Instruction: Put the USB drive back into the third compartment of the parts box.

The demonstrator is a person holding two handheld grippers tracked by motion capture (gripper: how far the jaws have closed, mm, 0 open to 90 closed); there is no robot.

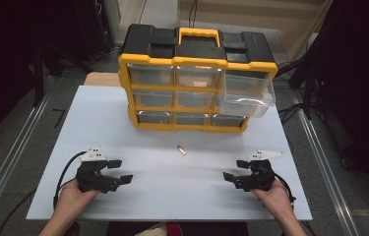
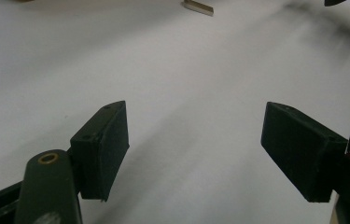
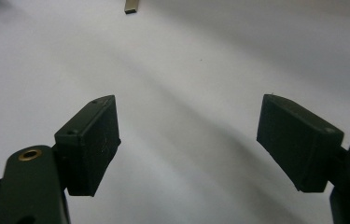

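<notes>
A yellow and black drawer cabinet (image 1: 192,73) stands at the back of the white table (image 1: 162,191). Its right middle clear drawer (image 1: 248,95) is pulled out. A small metal piece (image 1: 182,150) lies on the table in front of the cabinet, between the two hands; it appears at the top edge of the left gripper view (image 2: 199,7) and of the right gripper view (image 3: 132,6). My left gripper (image 1: 120,171) rests open near the front left, its jaws empty (image 2: 193,154). My right gripper (image 1: 235,170) rests open near the front right, jaws also empty (image 3: 189,144).
A wooden board (image 1: 101,78) sticks out behind the table's back left corner. Metal rails (image 1: 10,162) run along the floor on both sides. Cables (image 1: 290,110) lie on the floor right of the cabinet.
</notes>
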